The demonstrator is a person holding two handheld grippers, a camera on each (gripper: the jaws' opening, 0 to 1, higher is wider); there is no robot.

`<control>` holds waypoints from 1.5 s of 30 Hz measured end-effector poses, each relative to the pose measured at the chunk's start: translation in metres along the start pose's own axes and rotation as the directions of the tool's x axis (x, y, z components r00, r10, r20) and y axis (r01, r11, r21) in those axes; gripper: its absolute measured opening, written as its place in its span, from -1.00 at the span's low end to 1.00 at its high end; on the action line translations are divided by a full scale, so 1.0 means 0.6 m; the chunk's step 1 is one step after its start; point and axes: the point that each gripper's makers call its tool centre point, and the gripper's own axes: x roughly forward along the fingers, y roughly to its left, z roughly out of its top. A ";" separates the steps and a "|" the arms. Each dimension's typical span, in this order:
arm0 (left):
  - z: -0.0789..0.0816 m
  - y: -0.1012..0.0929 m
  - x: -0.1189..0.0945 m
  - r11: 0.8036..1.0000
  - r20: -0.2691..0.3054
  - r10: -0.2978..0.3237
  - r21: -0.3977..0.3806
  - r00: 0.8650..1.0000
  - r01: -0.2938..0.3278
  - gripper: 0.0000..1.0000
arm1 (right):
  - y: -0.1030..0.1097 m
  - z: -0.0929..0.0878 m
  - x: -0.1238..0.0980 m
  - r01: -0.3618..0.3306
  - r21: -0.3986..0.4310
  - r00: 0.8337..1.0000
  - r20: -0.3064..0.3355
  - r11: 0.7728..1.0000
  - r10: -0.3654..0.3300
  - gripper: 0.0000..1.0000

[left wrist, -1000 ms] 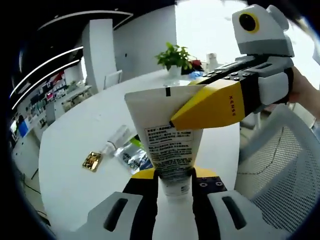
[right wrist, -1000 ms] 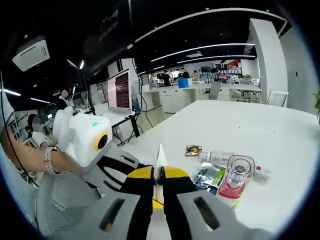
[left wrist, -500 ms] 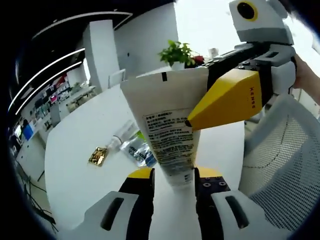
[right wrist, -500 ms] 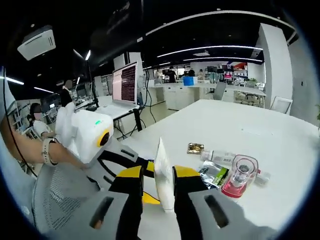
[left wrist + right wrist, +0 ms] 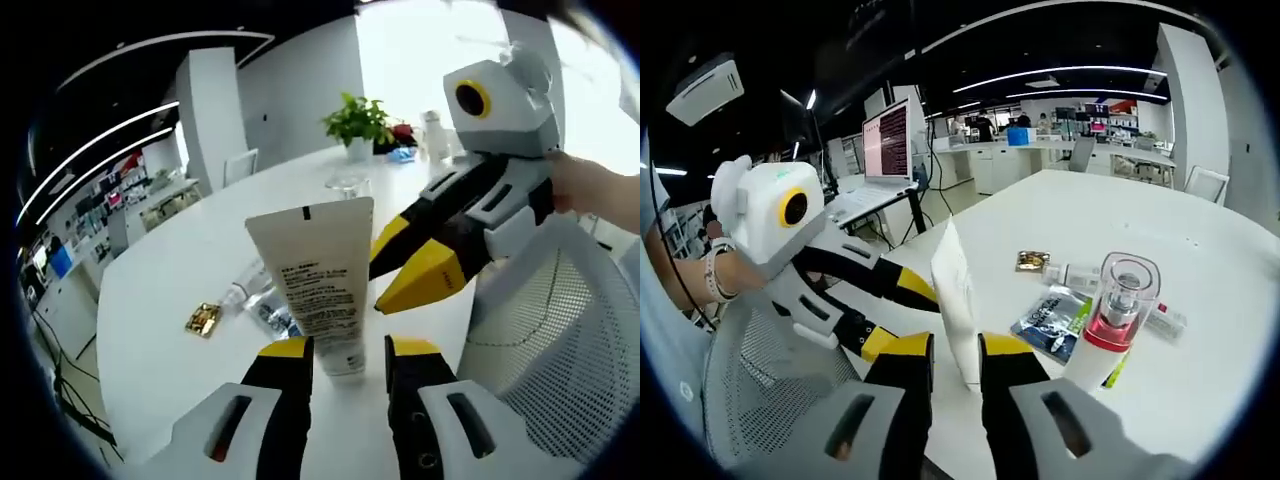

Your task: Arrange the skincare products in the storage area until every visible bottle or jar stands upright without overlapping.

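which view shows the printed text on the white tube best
The left gripper view: the white tube faces the camera flat, with its block of printed text showing. The right gripper view catches it nearly edge-on, so no print shows.

In the left gripper view the white tube (image 5: 320, 290) stands in front of the small items lying on the bench (image 5: 170, 300), so the dark sachet (image 5: 272, 315) and a clear little bottle (image 5: 243, 290) show only in part, and the tube's printed text is too small to read. The tube's cap end is partly hidden between the left gripper's (image 5: 345, 362) yellow-tipped fingers (image 5: 285, 352), so whether they touch it cannot be told. In the right gripper view the tube shows edge-on, its face hidden, and the pink-based bottle (image 5: 1112, 325) covers part of the sachet and a small tube behind it.
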 end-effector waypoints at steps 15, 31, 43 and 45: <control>-0.002 0.026 0.033 0.998 -0.014 0.015 0.062 1.000 -0.014 -0.49 | 0.021 0.017 0.020 -0.051 -0.032 0.999 -0.002 0.998 0.051 -0.76; 0.003 0.045 0.066 0.999 0.025 -0.009 0.048 1.000 0.008 -0.67 | 0.013 0.036 0.023 -0.043 -0.034 0.999 0.018 0.998 0.044 -0.75; 0.005 0.041 0.072 0.987 0.071 -0.151 0.055 0.986 0.148 -0.73 | -0.035 0.014 -0.035 0.021 0.001 1.000 0.015 1.000 -0.021 -0.75; 0.008 0.038 0.074 0.981 0.083 -0.186 0.073 0.979 0.180 -0.74 | -0.046 0.008 -0.045 0.043 0.010 0.999 0.011 0.999 -0.043 -0.74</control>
